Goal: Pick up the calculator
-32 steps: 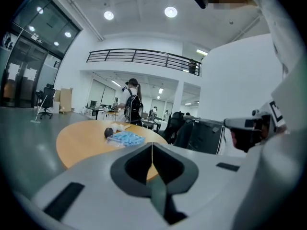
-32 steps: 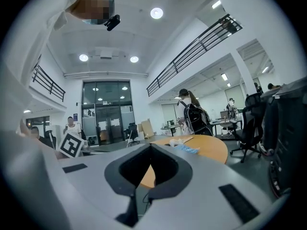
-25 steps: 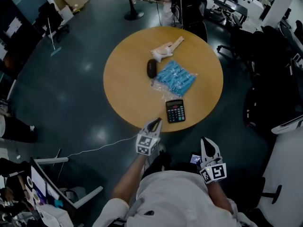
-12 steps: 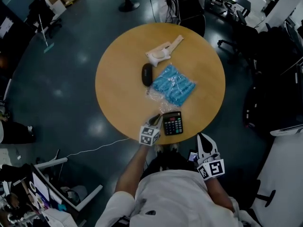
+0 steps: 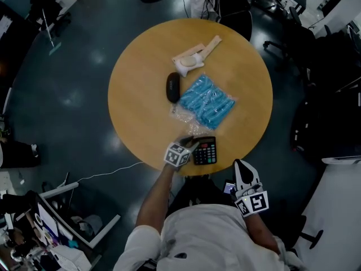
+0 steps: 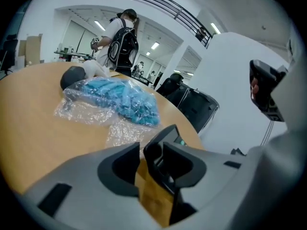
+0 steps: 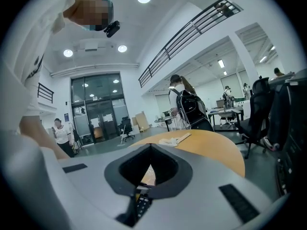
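Blue bag [image 5: 210, 100] near calculator [image 5: 206, 150] — L tongs [image 5: 189, 142] opening, empty, beside it; R tongs [image 5: 241, 164] closed

On your bench [image 5: 135, 95], the calculator [image 5: 205, 150] lies at the near edge, right in front of you. Just behind it, toward the middle, lies the plastic bag [image 5: 208, 100]. The oval case [image 5: 172, 87] lies just left of the bag. Behind both, nearer the far edge, lies the bundle [image 5: 192, 58]. A cable [image 5: 107, 177] trails across the floor to your left.

The head view looks steeply down from high above the round table [image 5: 135, 95]. Both gripper views sit low by its near edge, looking across it.
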Motion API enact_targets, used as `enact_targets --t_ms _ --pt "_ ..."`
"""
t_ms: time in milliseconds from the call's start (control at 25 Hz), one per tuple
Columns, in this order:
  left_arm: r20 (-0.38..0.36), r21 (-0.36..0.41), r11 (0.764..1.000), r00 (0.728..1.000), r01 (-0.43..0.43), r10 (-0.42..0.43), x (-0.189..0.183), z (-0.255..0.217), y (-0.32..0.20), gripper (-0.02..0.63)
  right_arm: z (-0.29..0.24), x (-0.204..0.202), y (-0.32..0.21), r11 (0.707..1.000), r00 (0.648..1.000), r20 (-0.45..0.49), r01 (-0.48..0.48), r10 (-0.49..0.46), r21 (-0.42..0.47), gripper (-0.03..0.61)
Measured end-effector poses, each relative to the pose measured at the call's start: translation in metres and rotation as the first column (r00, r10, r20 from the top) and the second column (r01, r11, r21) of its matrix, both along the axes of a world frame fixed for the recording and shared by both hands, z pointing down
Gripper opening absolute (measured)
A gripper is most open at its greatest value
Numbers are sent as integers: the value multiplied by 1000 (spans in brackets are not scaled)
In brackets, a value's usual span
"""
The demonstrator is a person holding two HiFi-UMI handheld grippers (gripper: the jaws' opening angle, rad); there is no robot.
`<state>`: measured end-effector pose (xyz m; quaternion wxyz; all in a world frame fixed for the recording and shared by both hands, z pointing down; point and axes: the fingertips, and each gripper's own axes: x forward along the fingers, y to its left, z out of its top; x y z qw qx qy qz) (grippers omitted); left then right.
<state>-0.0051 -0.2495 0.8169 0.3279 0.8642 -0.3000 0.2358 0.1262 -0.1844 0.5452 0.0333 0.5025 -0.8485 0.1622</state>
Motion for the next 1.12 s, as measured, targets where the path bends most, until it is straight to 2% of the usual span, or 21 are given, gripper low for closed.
enact_targets --t_ms 280,600,720,840,960,1040,1120 --pt "-26 -65 996 998 -66 64 1 -1 13 107 4 2 -5 1000 1000 5 5 -5 -8 15" --pt "-94 -28 999 995 -17 15 6 -37 26 59 3 -2 -5 1000 1000 6 16 -16 12 15" --pt "-87 10 1000 996 8 -7 8 -52 37 52 1 -7 -3 999 1000 7 25 -25 25 15" --pt "-49 72 995 997 64 -60 0 -67 51 49 -3 -13 2 999 1000 3 30 -31 42 15" --pt "-7 144 980 990 141 -141 -16 -89 66 49 -10 -18 6 997 999 0 35 -35 62 15" --pt "-7 187 958 976 216 -219 -31 -110 77 49 -15 -22 11 996 999 -3 43 -43 77 15" --pt "-12 244 927 957 284 -290 -47 -140 87 49 -22 -28 17 994 998 -8 56 -55 94 15"
